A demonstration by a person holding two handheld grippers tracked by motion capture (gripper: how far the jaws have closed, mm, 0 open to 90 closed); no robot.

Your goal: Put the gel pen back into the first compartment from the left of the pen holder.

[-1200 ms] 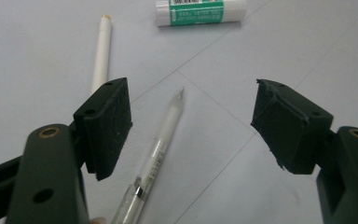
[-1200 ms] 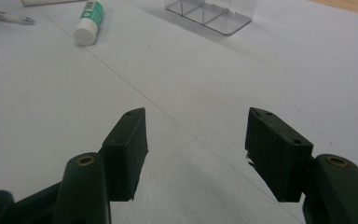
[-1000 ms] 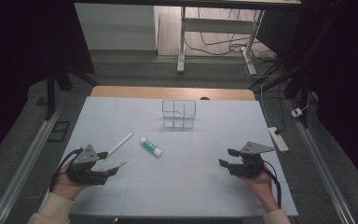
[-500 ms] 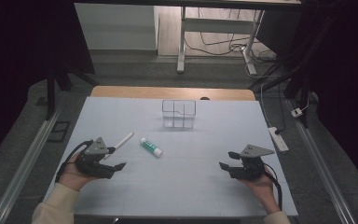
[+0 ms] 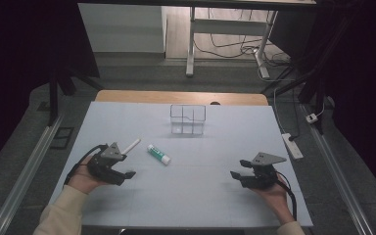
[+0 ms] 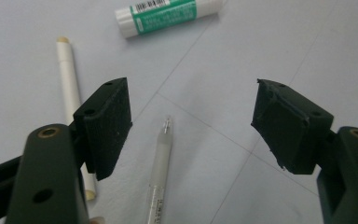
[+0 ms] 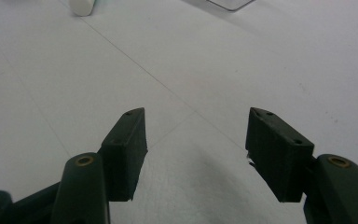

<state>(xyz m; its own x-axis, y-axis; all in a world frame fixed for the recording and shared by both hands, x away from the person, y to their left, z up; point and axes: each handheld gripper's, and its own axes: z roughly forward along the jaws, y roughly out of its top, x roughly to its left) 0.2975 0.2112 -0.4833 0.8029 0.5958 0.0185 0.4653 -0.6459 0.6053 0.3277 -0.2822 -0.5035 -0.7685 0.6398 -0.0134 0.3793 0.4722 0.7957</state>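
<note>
With the left gripper [image 6: 191, 126] wide open and empty, centre the clear pen [image 6: 161, 170] between its jaws before closing.

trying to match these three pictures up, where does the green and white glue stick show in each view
High view: the green and white glue stick lies on the pale table, left of centre, just right of the white marker pen.
Left gripper view: it lies at the top, beyond the open tongs, right of the marker.
Right gripper view: probably its white end at the top left edge.
Shared landmark: the table's faint seam lines.
</note>
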